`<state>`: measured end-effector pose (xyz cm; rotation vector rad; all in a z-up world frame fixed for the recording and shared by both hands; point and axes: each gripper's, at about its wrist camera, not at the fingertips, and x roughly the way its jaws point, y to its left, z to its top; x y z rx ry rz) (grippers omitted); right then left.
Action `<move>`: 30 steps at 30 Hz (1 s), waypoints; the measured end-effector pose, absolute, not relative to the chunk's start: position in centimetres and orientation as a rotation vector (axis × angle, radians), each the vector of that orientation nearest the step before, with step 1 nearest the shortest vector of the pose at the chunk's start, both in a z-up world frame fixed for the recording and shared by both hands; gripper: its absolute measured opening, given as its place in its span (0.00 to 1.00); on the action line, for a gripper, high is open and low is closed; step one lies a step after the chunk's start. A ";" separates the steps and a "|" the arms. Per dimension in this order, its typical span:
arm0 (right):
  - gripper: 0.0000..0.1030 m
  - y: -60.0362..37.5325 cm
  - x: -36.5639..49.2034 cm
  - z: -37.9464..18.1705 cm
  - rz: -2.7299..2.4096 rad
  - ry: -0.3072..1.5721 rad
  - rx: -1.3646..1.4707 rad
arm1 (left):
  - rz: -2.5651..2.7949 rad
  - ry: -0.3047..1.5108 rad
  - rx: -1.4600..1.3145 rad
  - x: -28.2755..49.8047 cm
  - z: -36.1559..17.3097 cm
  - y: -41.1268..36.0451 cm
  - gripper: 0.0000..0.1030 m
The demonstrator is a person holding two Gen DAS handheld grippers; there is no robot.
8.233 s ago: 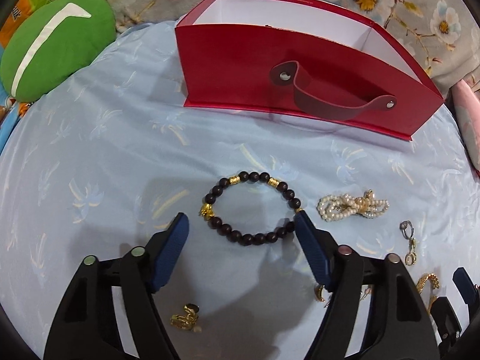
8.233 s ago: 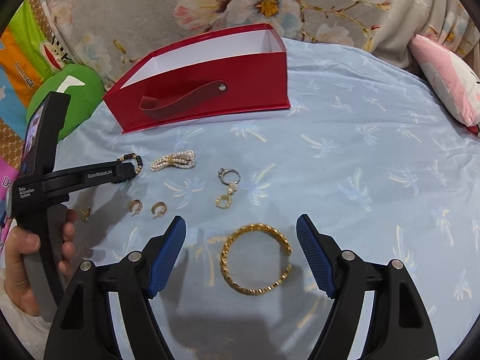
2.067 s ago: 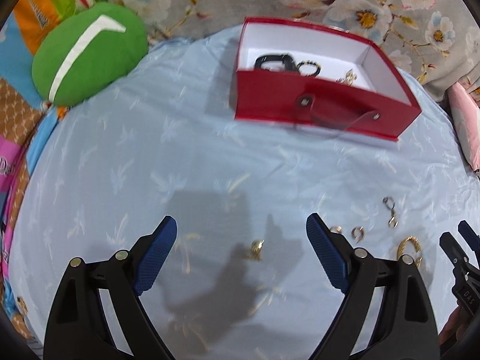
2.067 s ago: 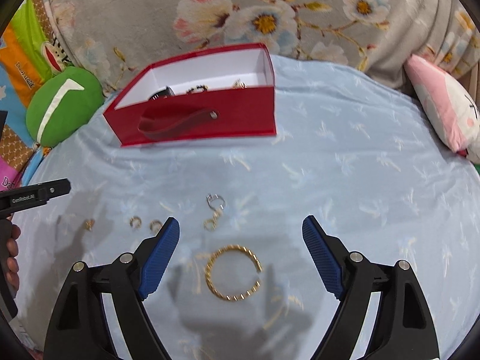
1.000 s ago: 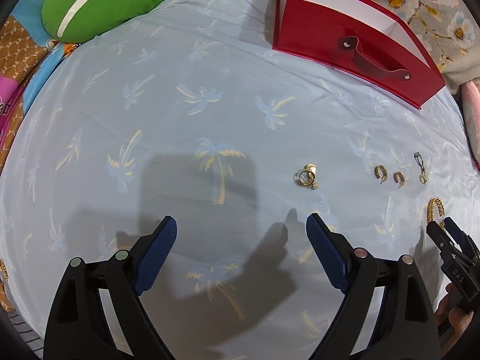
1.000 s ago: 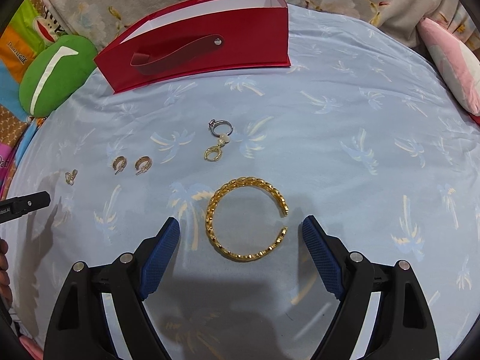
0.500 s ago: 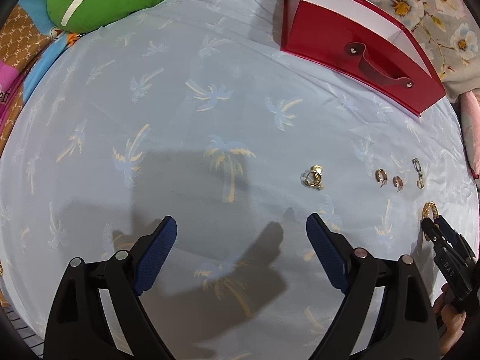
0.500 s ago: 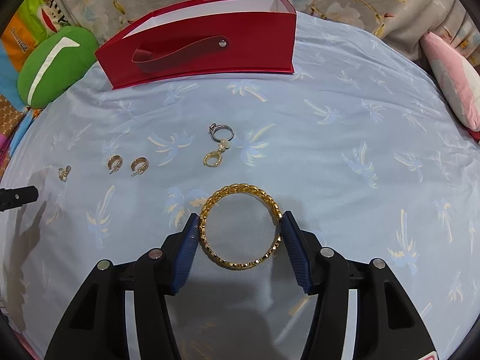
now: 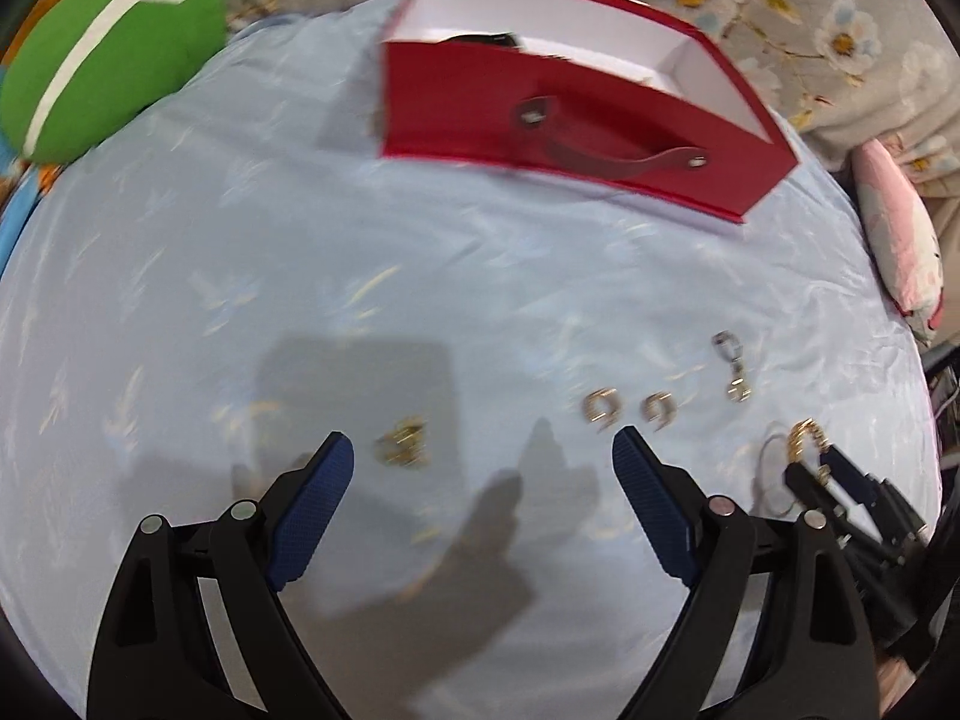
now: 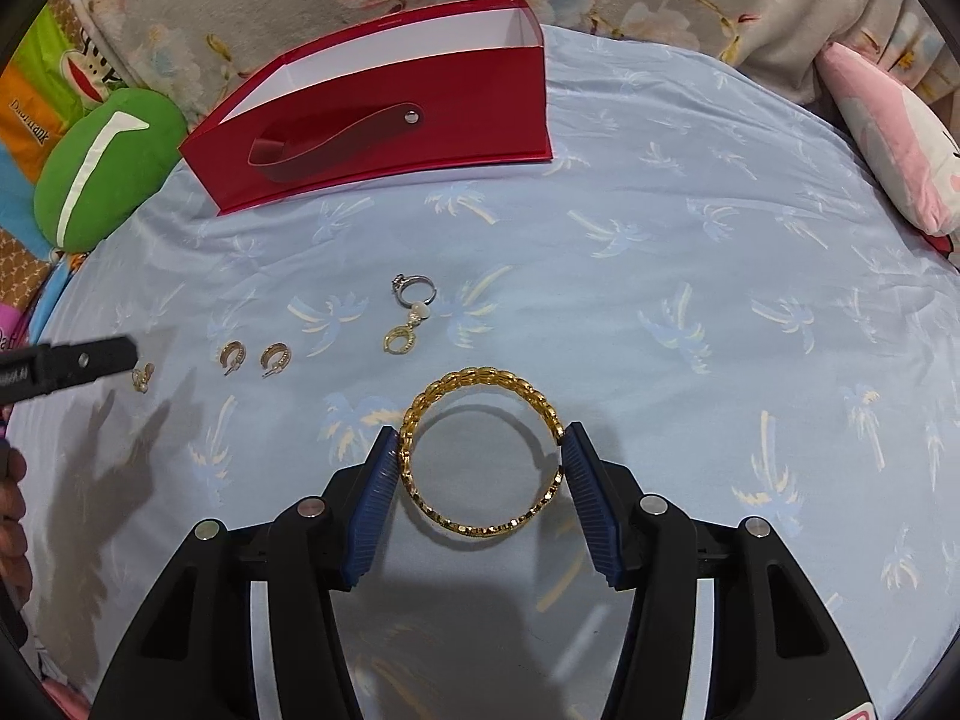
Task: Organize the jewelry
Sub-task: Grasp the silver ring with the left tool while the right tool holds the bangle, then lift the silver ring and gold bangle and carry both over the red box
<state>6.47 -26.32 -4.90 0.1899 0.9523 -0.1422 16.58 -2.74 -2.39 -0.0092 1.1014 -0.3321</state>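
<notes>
My right gripper point(image 10: 483, 456) is shut on a gold chain bangle point(image 10: 480, 384) and holds it just above the blue cloth. The bangle also shows in the left wrist view point(image 9: 807, 438), in the right gripper's tips. My left gripper point(image 9: 483, 468) is open and empty, with a small gold earring point(image 9: 405, 444) lying just ahead of its left finger. Two gold hoop earrings point(image 9: 630, 408) point(image 10: 255, 357) and a silver-and-gold pendant piece point(image 9: 732, 369) point(image 10: 411, 312) lie on the cloth. The red box point(image 9: 576, 90) point(image 10: 384, 114) stands at the back with dark jewelry inside.
A green cushion point(image 9: 102, 42) point(image 10: 102, 168) lies at the back left. A pink pillow point(image 9: 900, 240) point(image 10: 894, 138) lies at the right edge. The blue palm-print cloth point(image 10: 690, 276) covers the round surface, with flowered fabric behind it.
My right gripper closed on the gold bangle and lifted it slightly. My left gripper swung toward the small gold earring, which now lies just ahead of its left finger; its view is blurred by motion.
</notes>
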 end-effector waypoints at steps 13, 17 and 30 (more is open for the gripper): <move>0.53 -28.9 6.0 -5.0 -0.181 0.958 0.226 | -0.472 1.157 0.105 19.9 -4.5 -16.7 0.68; 0.53 -29.7 6.1 -5.1 -0.193 0.963 0.241 | -0.469 1.188 0.111 20.6 -5.7 -18.5 0.62; 0.53 -30.6 6.5 -3.3 -0.210 0.954 0.266 | -0.443 1.122 0.246 19.2 -5.9 -19.0 0.05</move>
